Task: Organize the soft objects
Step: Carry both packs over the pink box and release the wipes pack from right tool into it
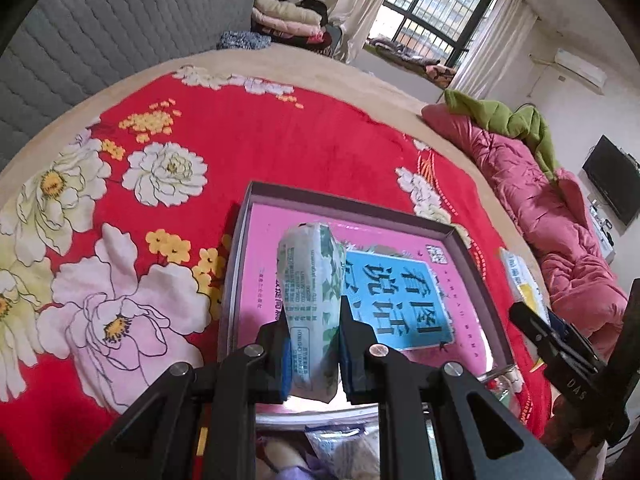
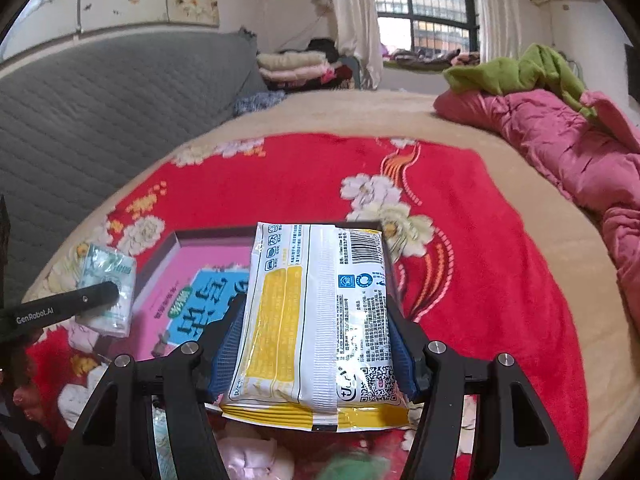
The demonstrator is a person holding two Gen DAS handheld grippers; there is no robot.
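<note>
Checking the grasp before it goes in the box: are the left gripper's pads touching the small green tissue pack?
Touching. The left wrist view shows the left gripper with both blue pads pressed against the sides of the tissue pack.

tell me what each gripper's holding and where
Left gripper pinches the green tissue pack near its lower end. Right gripper grips the yellow-white pack across its sides.

Bed (image 2: 460, 128) with beige cover, red floral blanket (image 1: 248, 140) spread on top, open shallow box (image 1: 360, 210) on blanket, pink quilt (image 2: 560, 152) along edge
</note>
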